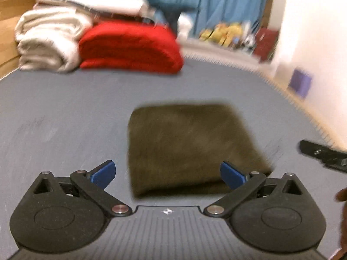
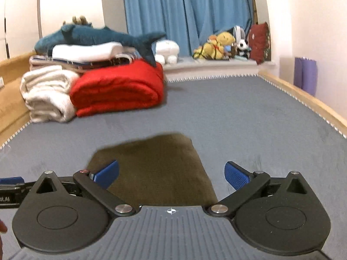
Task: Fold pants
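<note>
The pants lie folded into a small olive-brown square on the grey bed cover. My left gripper hangs above their near edge, jaws wide open and empty, blue pads apart. In the right wrist view the same folded pants lie flat below and ahead of my right gripper, which is also open with nothing between its pads. Neither gripper touches the cloth. The other gripper's tip shows at each view's edge.
At the bed's far left sit a folded red blanket, a cream blanket, a stack of towels and a plush shark. Soft toys line the sill under blue curtains. A wooden bed rail runs along the right.
</note>
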Available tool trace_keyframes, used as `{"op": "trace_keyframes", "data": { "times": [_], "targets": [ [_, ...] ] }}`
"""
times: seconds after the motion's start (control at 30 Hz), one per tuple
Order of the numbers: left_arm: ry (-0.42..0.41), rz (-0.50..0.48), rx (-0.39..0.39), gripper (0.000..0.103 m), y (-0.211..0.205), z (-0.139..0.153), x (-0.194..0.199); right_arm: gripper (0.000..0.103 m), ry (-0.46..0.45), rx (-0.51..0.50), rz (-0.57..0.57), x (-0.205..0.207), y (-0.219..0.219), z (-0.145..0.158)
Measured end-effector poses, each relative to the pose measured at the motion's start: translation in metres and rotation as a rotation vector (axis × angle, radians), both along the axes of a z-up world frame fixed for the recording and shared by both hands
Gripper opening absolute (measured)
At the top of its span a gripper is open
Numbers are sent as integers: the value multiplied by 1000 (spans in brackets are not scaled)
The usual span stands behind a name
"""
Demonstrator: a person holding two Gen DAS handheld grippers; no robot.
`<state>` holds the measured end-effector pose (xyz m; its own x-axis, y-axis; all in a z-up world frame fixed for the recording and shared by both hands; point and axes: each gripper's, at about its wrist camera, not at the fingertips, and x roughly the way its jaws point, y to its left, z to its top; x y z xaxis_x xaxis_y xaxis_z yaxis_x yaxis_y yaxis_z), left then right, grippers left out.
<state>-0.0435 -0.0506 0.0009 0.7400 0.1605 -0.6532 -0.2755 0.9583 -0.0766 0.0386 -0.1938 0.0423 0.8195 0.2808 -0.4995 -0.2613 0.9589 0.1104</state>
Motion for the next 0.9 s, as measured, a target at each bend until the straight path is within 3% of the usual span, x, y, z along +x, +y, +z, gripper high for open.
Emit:
{"op": "trace_keyframes", "data": {
  "times": [0.07, 0.1, 0.13, 0.2, 0.23, 0.3, 0.43, 0.57, 0.9],
  "targets": [
    [161, 41, -82, 103, 6, -24, 8, 103, 50, -46, -5, -3, 4, -26],
    [176, 36, -115, 103, 7, -30, 10, 102, 108, -57, -32, 3, 6, -36],
    [183, 30, -98, 103, 5, -33, 12, 102, 152, -35, -43, 6, 5, -42],
    [184, 26, -12, 103, -2, -32, 18, 102, 162, -14, -6, 10, 6, -47],
    [173, 26, -3, 103, -1, -31, 19, 102, 158, -54, 0, 12, 9, -50],
    [161, 38, -26, 103, 4, -31, 23, 103, 156, -123, -16, 16, 16, -56],
    [170, 51, -59, 103, 7, -32, 32, 103, 182, -89, -5, 21, 20, -56],
    [170, 25, -24, 103, -4, -34, 34, 103, 175, -93, 27, 20, 34, -53],
    [164, 30, -22, 103, 0, -36, 35, 102, 175, -143, 74, 17, 52, -58]
  ]
}}
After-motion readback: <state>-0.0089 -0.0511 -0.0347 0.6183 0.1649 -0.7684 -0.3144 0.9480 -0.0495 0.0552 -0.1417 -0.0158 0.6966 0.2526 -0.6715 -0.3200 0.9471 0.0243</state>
